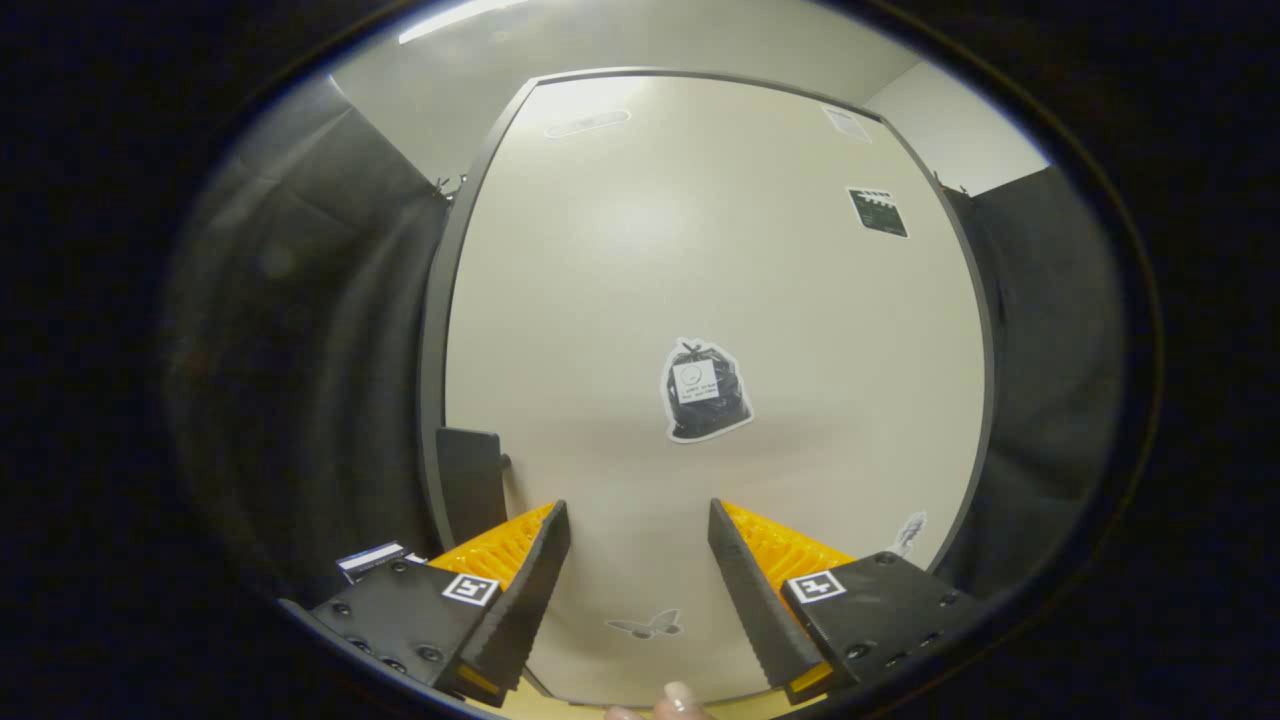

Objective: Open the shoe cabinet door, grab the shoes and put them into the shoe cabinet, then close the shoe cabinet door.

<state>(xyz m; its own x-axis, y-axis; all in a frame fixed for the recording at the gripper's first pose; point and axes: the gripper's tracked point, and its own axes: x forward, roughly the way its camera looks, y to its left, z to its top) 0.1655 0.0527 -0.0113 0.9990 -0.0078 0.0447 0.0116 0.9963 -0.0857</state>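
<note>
The claw (640, 560) stands open, its two black sawtooth-edged fingers (535, 590) with orange ribbed backs spread wide and holding nothing. Between them and just beyond lies bare cream surface: the flat cream-coloured shoe cabinet door (700, 250), framed by a thin dark grey edge, faces the claw squarely and appears shut.

On the door, straight ahead of the gap between the fingers, sits a black-and-white sticker shaped like a tied bag (707, 390). Nearer, low between the fingertips, is a small grey butterfly sticker (646, 625), and a fingertip of the person's hand (680, 698) shows at the door's near edge.

The relation that matters lies to the left. A dark rectangular tab (468, 490), probably the door's handle though the fisheye leaves this unsure, stands at the door's left edge, just beyond and left of the left finger. Its long axis runs upright along that edge. The claw would therefore have to shift left to bring the tab between the fingers before any pull.

Black cloth walls (320, 350) flank the cabinet on both sides.
</note>
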